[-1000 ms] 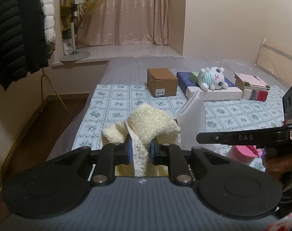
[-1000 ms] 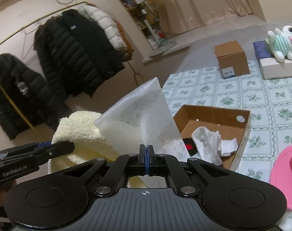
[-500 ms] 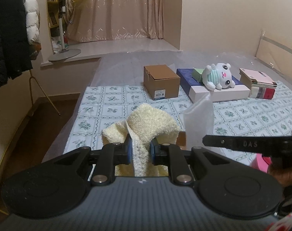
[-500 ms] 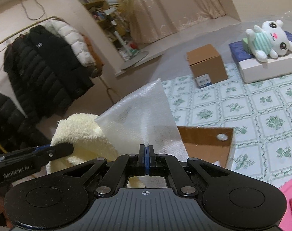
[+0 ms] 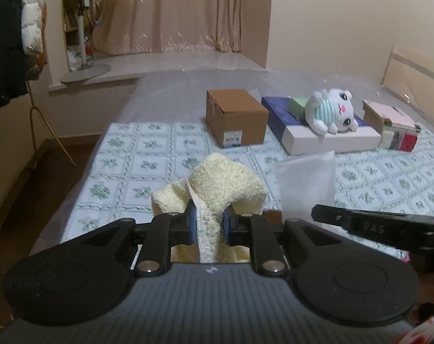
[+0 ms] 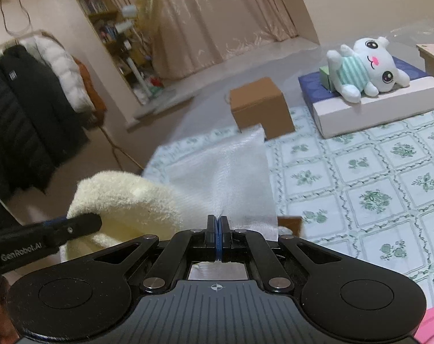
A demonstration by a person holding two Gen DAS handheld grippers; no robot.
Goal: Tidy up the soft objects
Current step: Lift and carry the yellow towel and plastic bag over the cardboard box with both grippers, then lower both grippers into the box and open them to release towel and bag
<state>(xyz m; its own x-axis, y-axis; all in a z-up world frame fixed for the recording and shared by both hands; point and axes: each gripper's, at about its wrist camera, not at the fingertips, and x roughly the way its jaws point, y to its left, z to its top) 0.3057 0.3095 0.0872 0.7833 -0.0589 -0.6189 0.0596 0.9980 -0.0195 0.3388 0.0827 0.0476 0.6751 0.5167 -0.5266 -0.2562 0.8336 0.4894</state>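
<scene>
My left gripper [image 5: 207, 221] is shut on a fluffy cream towel [image 5: 222, 183] and holds it above the patterned bed cover. The towel also shows at the lower left of the right wrist view [image 6: 125, 200]. My right gripper [image 6: 218, 229] is shut on a thin white mesh cloth [image 6: 228, 177], which stands up in front of it. That cloth shows in the left wrist view [image 5: 305, 180], just right of the towel. The two grippers are side by side, close together. A white plush cat [image 5: 330, 111] lies on a flat box far right.
A closed brown cardboard box [image 5: 235, 116] stands on the bed ahead. A blue-and-white flat box [image 5: 317, 137] and a pink-topped box [image 5: 391, 123] lie to the right. An open cardboard box corner [image 6: 291, 223] shows below the cloth. Coats [image 6: 25, 109] hang at left.
Both grippers have lifted and tilted up with their cloths. The open cardboard box has dropped almost out of the right wrist view. The far boxes and plush look closer.
</scene>
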